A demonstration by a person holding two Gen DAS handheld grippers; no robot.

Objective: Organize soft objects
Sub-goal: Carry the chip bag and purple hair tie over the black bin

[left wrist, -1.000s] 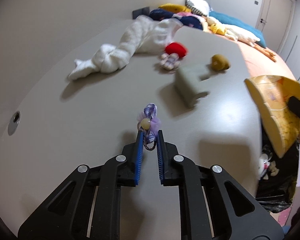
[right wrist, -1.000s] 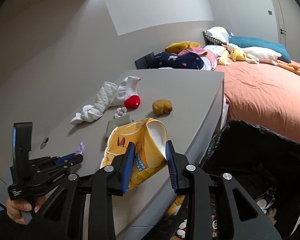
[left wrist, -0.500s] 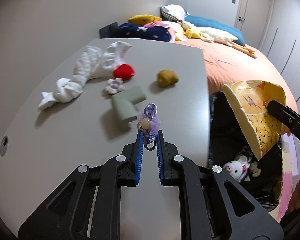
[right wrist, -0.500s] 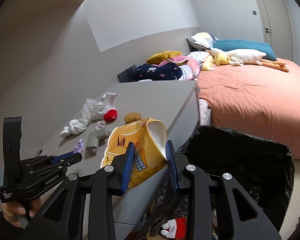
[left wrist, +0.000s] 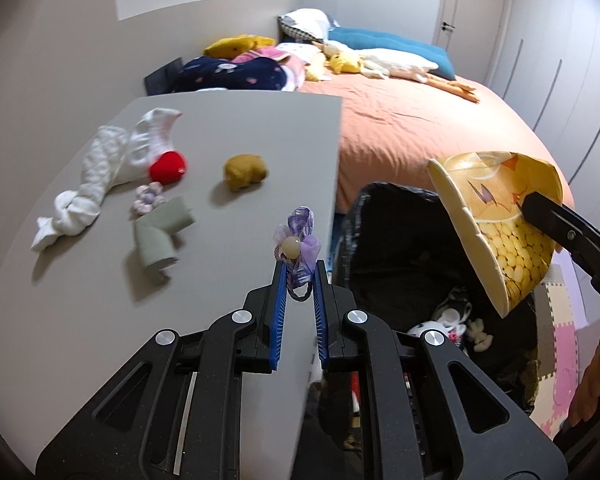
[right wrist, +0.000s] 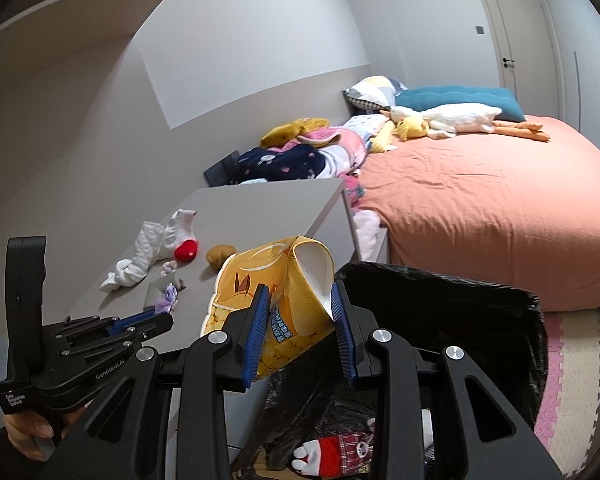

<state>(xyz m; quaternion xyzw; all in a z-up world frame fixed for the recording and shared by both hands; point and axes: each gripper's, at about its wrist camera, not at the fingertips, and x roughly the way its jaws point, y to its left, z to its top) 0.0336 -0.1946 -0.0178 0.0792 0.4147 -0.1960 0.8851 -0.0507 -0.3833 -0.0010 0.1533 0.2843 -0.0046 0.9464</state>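
My left gripper [left wrist: 299,270] is shut on a small purple hair tie with a pale bead [left wrist: 297,242], held over the table's right edge beside the black bin [left wrist: 384,208]. The same hair tie [right wrist: 167,299] shows at the left gripper's tip in the right wrist view. My right gripper [right wrist: 299,300] is shut on a squashed yellow paper cup [right wrist: 278,276], tilted above the black bin [right wrist: 460,304]. On the grey table [left wrist: 80,300] lie a white knotted cloth [left wrist: 100,172], a red-toed sock [left wrist: 166,170], a mustard plush [left wrist: 244,171], a lilac flower [left wrist: 148,197] and a green foam corner piece [left wrist: 158,236].
The bin holds soft toys [left wrist: 444,320] at its bottom. A bed with an orange cover [right wrist: 480,204] fills the right side, with pillows, a duck plush [right wrist: 412,126] and bundled clothes [right wrist: 296,156] at its head. A pink foam mat [right wrist: 560,380] covers the floor.
Both grippers have swung right, off the table toward the bin. The hair tie and the yellow cup stay gripped. The cup now hangs over the bin's opening.
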